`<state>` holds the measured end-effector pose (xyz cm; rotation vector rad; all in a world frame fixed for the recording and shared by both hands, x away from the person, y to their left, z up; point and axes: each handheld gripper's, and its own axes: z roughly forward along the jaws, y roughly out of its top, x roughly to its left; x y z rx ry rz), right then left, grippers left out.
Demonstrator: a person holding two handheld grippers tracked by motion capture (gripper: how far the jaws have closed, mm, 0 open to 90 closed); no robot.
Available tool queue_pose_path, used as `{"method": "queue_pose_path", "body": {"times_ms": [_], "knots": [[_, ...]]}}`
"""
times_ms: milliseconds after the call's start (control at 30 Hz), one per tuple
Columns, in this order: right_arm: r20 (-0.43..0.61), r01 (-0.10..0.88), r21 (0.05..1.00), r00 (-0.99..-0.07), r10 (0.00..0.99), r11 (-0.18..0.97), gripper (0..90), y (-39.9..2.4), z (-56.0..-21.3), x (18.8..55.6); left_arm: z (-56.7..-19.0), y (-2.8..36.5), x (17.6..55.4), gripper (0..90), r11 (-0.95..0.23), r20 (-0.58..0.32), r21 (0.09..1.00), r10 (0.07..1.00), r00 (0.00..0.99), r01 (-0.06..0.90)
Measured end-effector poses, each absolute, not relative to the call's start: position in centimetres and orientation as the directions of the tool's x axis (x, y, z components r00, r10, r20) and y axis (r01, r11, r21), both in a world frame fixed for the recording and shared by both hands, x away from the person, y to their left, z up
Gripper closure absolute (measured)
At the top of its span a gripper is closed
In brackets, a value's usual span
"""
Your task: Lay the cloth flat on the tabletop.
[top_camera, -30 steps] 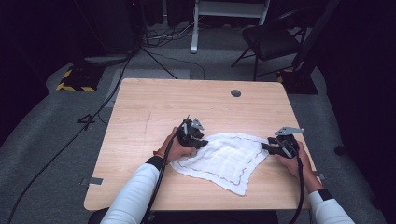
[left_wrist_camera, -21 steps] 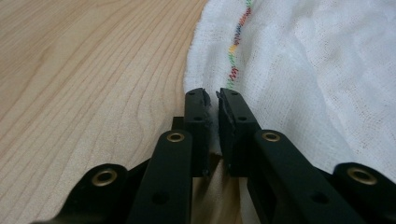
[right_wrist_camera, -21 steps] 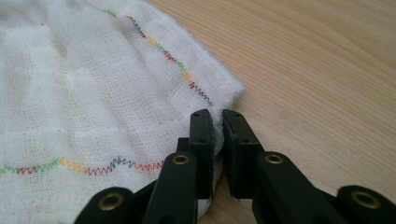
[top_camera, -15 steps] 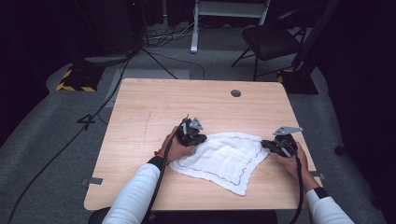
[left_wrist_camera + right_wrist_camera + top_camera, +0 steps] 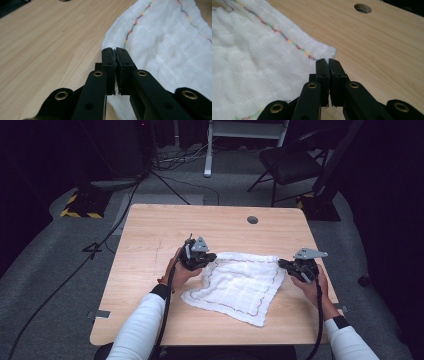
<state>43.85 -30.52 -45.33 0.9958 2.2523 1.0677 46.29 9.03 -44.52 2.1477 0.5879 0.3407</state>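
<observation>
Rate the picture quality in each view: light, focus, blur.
High view: table well lit, room behind dark, slightly soft. Left gripper view: jaws sharp, white cloth bright, near parts blurred. Right gripper view: even light, cloth's stitching crisp, table hole soft.

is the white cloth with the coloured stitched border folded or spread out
Spread out: the white cloth with the coloured stitched border lies as one open sheet on the wooden table, its border visible along the edges, slightly rumpled.

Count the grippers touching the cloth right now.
2. The left gripper is shut on the cloth's left far corner; the right gripper is shut on its right far corner. Whether cloth sits between each pair of jaws is partly hidden.
</observation>
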Motion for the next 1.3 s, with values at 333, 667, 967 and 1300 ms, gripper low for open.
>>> {"method": "queue_pose_path", "body": {"times_ms": [333, 667, 967, 1300], "knots": [[-0.113, 0.36, 0.831, -0.637, 0.762, 0.424, 87.3, -29.7, -43.6, 43.8, -41.9, 10.8, 45.1, 86.0, -0.48, 0.068, 0.846, 0.53, 0.845, 0.233], [-0.147, 0.319, 0.842, -0.64, 0.754, 0.435, 87.4, -29.1, -42.6, 43.9, -41.7, 10.7, 44.9, 86.0, -0.506, 0.088, 0.832, 0.522, 0.848, 0.226], [-0.154, 0.291, 0.858, -0.641, 0.752, 0.424, 87.4, -29.0, -41.7, 44.3, -41.2, 11.1, 45.0, 86.1, -0.498, 0.097, 0.838, 0.537, 0.838, 0.222], [-0.169, 0.266, 0.87, -0.631, 0.757, 0.416, 87.5, -28.0, -39.6, 46.0, -39.6, 12.0, 46.0, 86.1, -0.454, 0.102, 0.864, 0.581, 0.807, 0.218]]}}
